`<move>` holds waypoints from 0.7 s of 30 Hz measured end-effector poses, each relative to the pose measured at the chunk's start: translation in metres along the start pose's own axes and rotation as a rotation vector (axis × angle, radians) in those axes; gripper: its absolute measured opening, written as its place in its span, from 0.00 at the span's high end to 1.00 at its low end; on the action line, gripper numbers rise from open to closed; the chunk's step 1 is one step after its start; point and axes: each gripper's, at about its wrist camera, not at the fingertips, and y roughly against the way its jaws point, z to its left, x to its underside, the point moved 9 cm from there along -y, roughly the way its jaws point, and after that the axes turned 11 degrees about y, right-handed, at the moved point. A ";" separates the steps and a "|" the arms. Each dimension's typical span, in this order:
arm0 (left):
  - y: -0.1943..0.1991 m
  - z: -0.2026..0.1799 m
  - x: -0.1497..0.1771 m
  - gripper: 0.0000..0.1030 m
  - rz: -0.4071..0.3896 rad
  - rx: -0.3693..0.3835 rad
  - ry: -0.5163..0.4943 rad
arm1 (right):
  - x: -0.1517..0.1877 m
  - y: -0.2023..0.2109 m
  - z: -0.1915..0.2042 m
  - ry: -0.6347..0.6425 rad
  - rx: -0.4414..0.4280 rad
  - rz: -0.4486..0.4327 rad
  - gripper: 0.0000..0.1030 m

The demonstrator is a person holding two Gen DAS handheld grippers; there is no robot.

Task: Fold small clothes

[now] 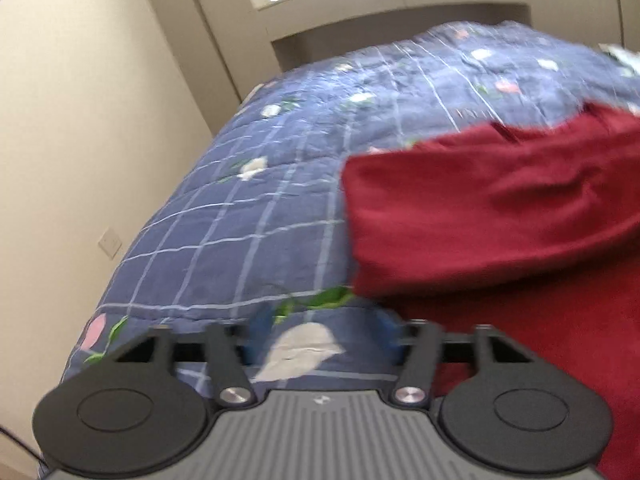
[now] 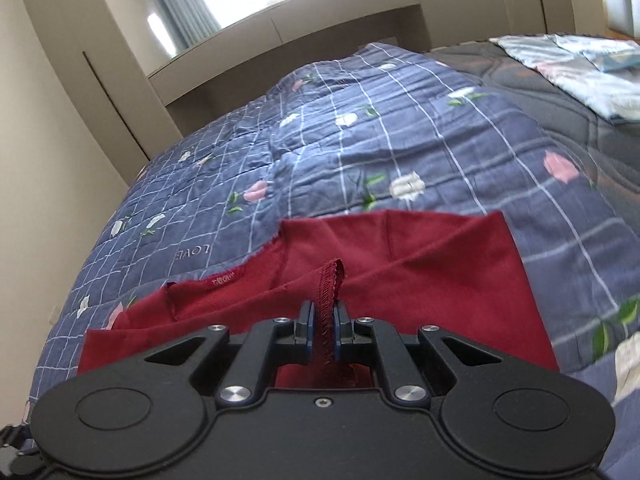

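A dark red garment (image 2: pixel 400 264) lies partly folded on the blue checked bedspread (image 2: pixel 360 152). My right gripper (image 2: pixel 323 320) is shut on a stitched hem strip of that garment, which stands up between its blue pads. In the left wrist view the red garment (image 1: pixel 500 208) fills the right side, with one layer folded over another. My left gripper (image 1: pixel 322 336) stands open just left of the garment's edge, above a white flower print, with only the bedspread (image 1: pixel 240 220) between its blue fingers (image 1: pixel 260 328).
The bed runs along a cream wall (image 1: pixel 80 120) on the left, with a window and ledge (image 2: pixel 280 4) at its far end. A pale patterned cloth (image 2: pixel 592 72) lies on a dark quilt at the far right. A wall socket (image 1: pixel 110 243) sits low on the wall.
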 end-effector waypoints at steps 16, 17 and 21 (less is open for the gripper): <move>-0.080 -0.015 -0.068 0.04 0.018 -0.054 0.188 | 0.028 -0.011 -0.013 0.080 0.084 0.043 0.87; -0.087 -0.017 -0.066 0.04 0.037 -0.074 0.181 | 0.029 -0.014 -0.013 0.110 0.101 0.048 0.85; -0.094 -0.018 -0.062 0.01 0.046 -0.097 0.173 | 0.028 -0.010 -0.009 0.218 0.141 0.020 0.64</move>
